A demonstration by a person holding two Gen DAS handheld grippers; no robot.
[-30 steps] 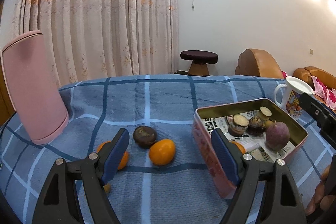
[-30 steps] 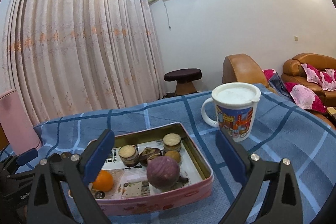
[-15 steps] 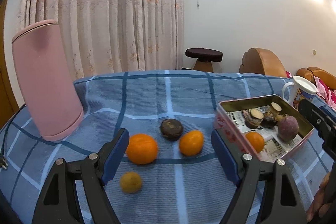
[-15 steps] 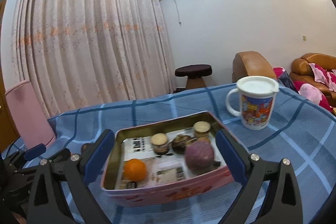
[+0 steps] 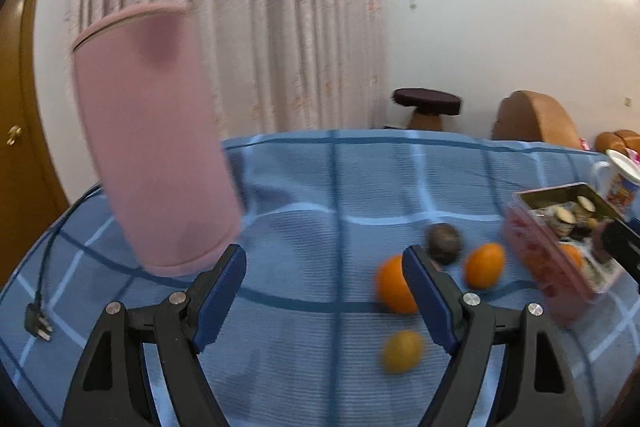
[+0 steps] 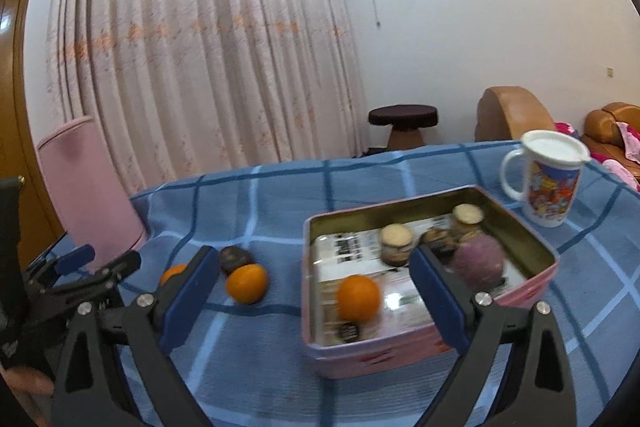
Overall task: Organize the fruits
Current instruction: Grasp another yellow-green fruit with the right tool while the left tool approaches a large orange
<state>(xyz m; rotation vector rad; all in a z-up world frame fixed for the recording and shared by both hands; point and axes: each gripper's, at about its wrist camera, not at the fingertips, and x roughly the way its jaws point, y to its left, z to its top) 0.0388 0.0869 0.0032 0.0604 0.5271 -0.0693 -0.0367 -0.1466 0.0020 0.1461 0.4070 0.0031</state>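
Loose on the blue checked cloth lie a large orange (image 5: 394, 285), a smaller orange (image 5: 484, 265), a dark round fruit (image 5: 444, 238) and a small yellow fruit (image 5: 402, 351). My left gripper (image 5: 324, 267) is open and empty over bare cloth, left of them. The pink tin (image 6: 432, 351) holds an orange (image 6: 358, 297), a purple fruit (image 6: 478, 261) and cut dark fruits. My right gripper (image 6: 314, 267) hovers in front of the tin's left end. Its jaws are closing and press on nothing. An orange (image 6: 247, 283) and the dark fruit (image 6: 235, 259) lie left of the tin.
A tall pink cylinder (image 5: 156, 139) stands on the cloth at the left, close to my left finger. A lidded printed mug (image 6: 550, 183) stands behind the tin at the right. A black cable with a plug (image 5: 38, 323) lies at the left edge.
Both views have swung left. In the left wrist view the fruits slid from between the fingers to the right and the pink cylinder looms closer. In the right wrist view the tin shifted right, revealing the loose fruits.
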